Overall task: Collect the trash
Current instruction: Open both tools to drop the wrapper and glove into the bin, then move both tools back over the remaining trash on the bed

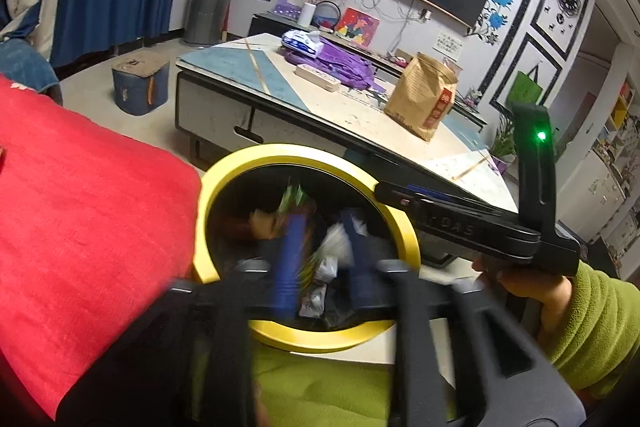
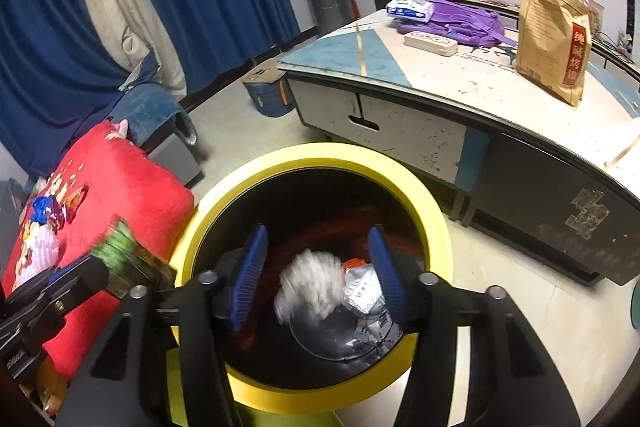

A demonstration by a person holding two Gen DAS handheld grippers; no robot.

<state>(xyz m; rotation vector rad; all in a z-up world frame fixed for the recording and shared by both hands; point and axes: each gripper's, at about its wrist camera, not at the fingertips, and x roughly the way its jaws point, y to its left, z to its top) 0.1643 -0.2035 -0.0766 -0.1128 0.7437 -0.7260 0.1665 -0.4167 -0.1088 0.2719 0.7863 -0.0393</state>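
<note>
A yellow-rimmed trash bin (image 1: 224, 179) (image 2: 432, 211) stands on the floor beside a red cushion (image 1: 80, 211). Wrappers and paper lie inside it. My left gripper (image 1: 324, 227) hovers over the bin mouth with its blue fingers apart; a green wrapper (image 2: 120, 251) shows at its tip in the right wrist view, blurred. My right gripper (image 2: 318, 251) is open above the bin, and a crumpled white paper ball (image 2: 312, 287) is blurred between and below its fingers. The right gripper's body (image 1: 460, 223) shows over the bin's far rim.
A low table (image 2: 460, 87) stands behind the bin with a brown paper bag (image 2: 554, 43), a purple backpack (image 2: 464, 21), a tissue pack (image 2: 410, 7) and a beige case (image 2: 430, 43). Candy wrappers (image 2: 56, 211) lie on the red cushion. A blue storage box (image 1: 140, 83) sits on the floor.
</note>
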